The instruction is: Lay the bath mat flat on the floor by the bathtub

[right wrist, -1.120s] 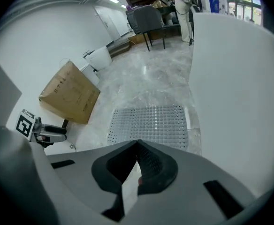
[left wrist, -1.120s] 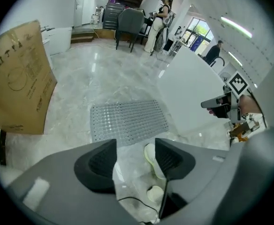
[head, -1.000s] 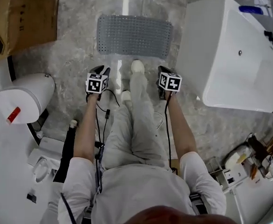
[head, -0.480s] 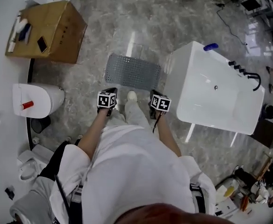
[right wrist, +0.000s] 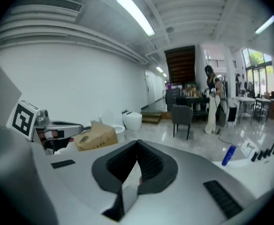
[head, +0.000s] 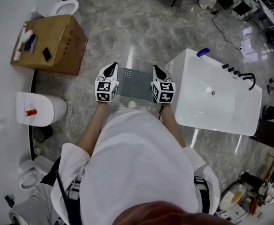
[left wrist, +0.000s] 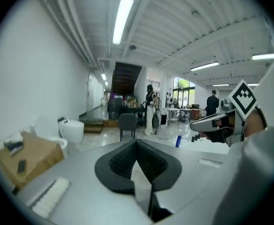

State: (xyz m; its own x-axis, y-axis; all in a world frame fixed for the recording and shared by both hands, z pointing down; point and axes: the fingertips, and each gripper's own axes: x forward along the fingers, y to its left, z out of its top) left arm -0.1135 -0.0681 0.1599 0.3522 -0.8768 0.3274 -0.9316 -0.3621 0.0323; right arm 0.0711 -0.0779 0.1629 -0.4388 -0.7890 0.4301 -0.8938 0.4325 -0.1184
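On the floor [head: 141,32] beside the tub [head: 212,102] lies the grey, dotted mat [head: 134,84], flat and rectangular; left gripper [head: 111,67] and right gripper [head: 155,69] are both closed, empty.

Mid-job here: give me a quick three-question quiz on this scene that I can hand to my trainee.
1. True or false: the bath mat lies flat on the floor beside the bathtub.
2. What stands on the bathtub's rim? A) a blue bottle B) a folded towel C) a sponge
3. Fill in: the left tongs and the right tongs are both ____, with nothing between them.

Key: 1 true; 2 A; 3 shut.
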